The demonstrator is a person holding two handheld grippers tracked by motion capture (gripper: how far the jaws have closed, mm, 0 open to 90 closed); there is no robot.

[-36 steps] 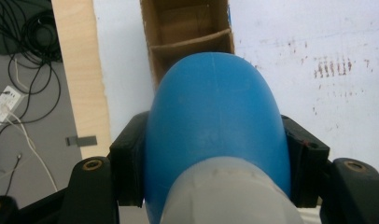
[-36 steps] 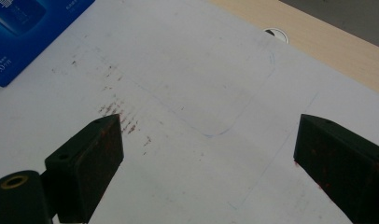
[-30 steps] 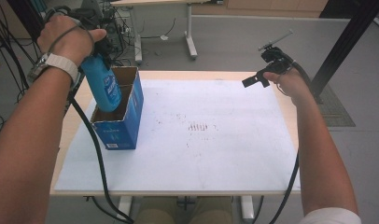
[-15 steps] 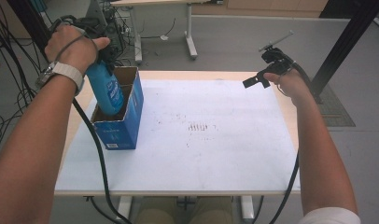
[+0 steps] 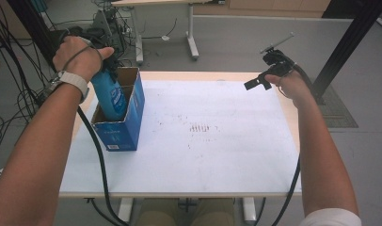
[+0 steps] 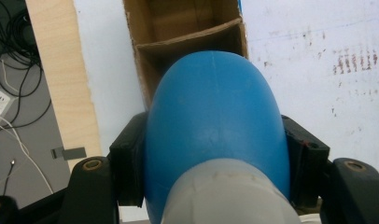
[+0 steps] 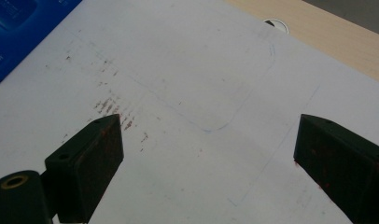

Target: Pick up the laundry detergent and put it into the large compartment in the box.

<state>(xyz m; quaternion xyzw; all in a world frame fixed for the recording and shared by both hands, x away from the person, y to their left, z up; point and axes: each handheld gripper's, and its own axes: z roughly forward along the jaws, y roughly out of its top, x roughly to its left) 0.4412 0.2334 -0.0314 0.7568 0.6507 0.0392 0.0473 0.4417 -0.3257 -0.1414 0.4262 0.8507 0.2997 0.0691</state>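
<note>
The blue bottle (image 5: 110,94) stands partly inside the blue cardboard box (image 5: 125,123), at about ten o'clock on the table (image 5: 283,183), its lower part down in the near compartment and its top tilted a little away from the person. The left gripper (image 5: 104,59) is clamped around the bottle's upper part; in the left gripper view its two black jaws press against both sides of the blue body (image 6: 215,126), with the grey cap nearest the camera. The box's brown inside and its divider (image 6: 187,39) show just beyond the bottle. The right gripper (image 5: 255,84) hangs above the table at about two o'clock, jaws spread wide with nothing between them, over the white sheet (image 7: 187,93) with its reddish smudges (image 7: 114,111).
</note>
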